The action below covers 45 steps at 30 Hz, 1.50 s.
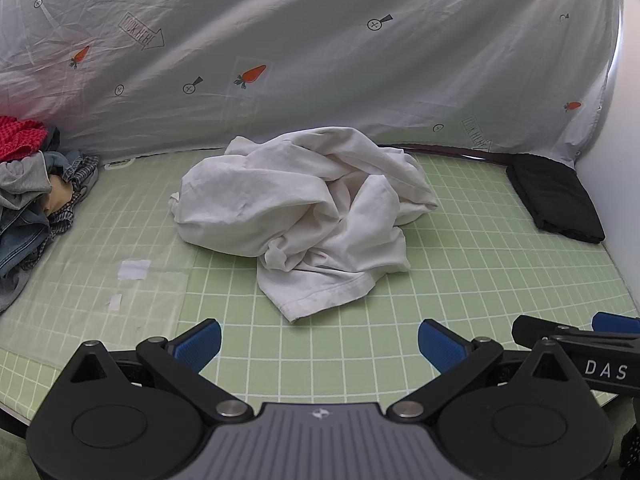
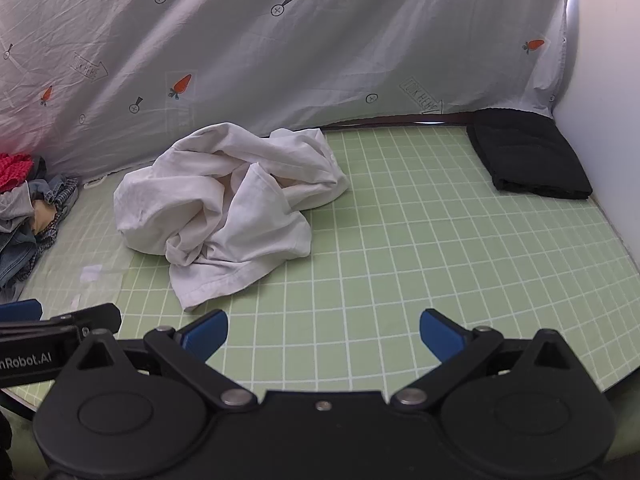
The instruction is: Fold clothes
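- The white garment [image 1: 304, 208] lies in a heap on the green grid mat [image 1: 480, 280], in front of both grippers and not touching either one.
- The left gripper [image 1: 319, 344] hangs low over the near edge of the mat. Its two blue pads [image 1: 199, 343] are spread wide apart and hold nothing.
- In the left wrist view the heap sits straight ahead, and its nearest hem comes close to the gap between the pads.
- The right gripper [image 2: 323, 334] is also spread wide, with nothing between its blue pads [image 2: 440, 336].
- In the right wrist view the white garment [image 2: 224, 208] lies ahead and to the left, with its near hem just beyond the left pad.
- The two grippers are side by side, close together.
- The white garment is all crumpled, with many folds and bumps. One flat flap with a stitched hem points toward the grippers.
- A folded black cloth [image 2: 528, 156] rests at the far right corner of the mat, well apart from the white heap.
- A pile of mixed clothes [image 1: 32, 184] sits at the left edge, with red, grey and blue denim in it.
- A pale sheet with little carrots [image 1: 360, 40] hangs behind the mat.
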### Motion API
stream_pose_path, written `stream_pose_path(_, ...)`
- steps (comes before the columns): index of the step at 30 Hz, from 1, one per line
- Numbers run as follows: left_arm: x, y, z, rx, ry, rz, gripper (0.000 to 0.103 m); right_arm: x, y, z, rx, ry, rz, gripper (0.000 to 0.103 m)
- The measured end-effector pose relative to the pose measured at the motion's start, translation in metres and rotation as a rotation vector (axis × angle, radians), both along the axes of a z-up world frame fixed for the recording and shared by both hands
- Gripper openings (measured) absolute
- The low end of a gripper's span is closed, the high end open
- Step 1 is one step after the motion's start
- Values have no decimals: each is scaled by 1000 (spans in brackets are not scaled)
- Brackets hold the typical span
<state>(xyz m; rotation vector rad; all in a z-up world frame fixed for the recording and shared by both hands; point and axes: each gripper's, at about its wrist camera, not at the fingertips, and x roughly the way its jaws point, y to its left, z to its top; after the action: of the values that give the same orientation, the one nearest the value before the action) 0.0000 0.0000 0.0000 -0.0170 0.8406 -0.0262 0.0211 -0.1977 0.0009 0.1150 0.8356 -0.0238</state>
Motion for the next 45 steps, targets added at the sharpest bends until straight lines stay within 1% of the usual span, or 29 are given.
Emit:
stream_pose_path(20, 5, 7, 2, 1, 6, 16, 103, 6, 2, -1, 5, 5, -13, 103)
stream_pose_path(45, 6, 6, 1, 1, 10, 8, 103, 6, -1, -1, 9, 6, -25, 103)
